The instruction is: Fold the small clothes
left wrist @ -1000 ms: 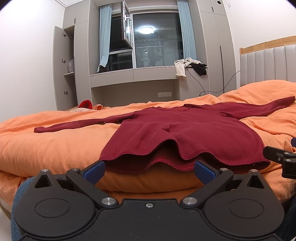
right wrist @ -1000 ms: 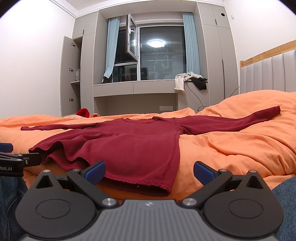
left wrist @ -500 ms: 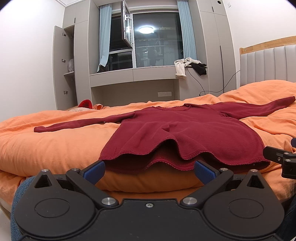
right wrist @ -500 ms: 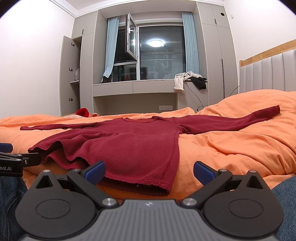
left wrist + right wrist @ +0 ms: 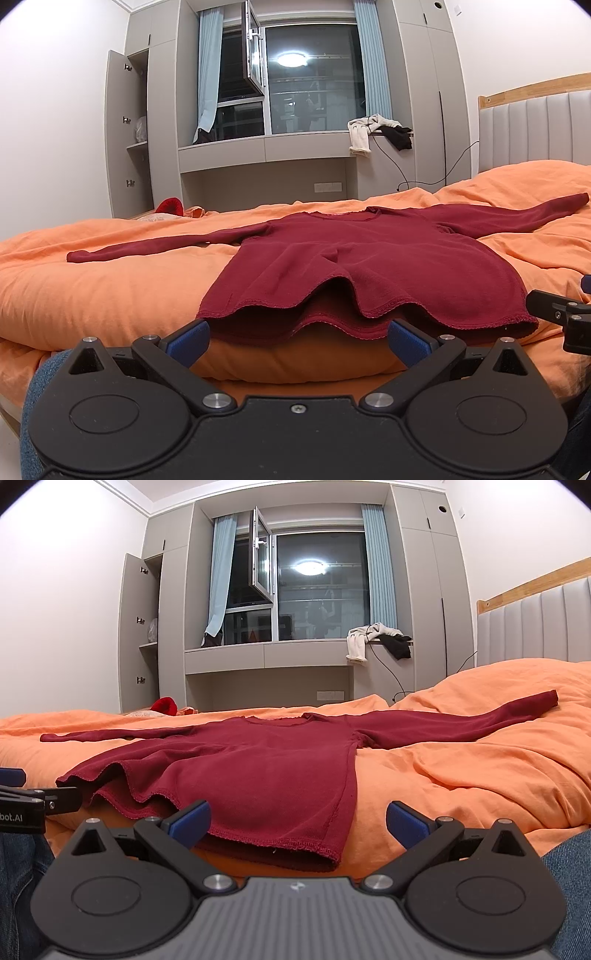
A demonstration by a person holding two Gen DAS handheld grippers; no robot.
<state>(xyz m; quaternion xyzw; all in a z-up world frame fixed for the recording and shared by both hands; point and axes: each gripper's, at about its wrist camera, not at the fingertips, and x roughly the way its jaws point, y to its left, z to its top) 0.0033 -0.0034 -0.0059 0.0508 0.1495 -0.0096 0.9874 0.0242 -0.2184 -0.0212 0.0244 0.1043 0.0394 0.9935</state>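
A dark red long-sleeved top (image 5: 354, 266) (image 5: 258, 768) lies spread flat on the orange bed cover (image 5: 92, 291) (image 5: 461, 782), neck away from me and both sleeves stretched out sideways. Its wavy hem faces me and overhangs the bed's near edge. My left gripper (image 5: 297, 338) is open just short of the hem's left half, holding nothing. My right gripper (image 5: 297, 818) is open in front of the hem's right corner, also holding nothing. Each gripper shows at the edge of the other's view.
A padded grey headboard (image 5: 535, 129) with a wooden rail rises at the right. Behind the bed stand grey cabinets with an open door (image 5: 125, 136), a window ledge with white and black clothes (image 5: 376, 133), and a hanging cable. A red item (image 5: 170, 206) lies at the far left. Denim-clad legs flank the grippers.
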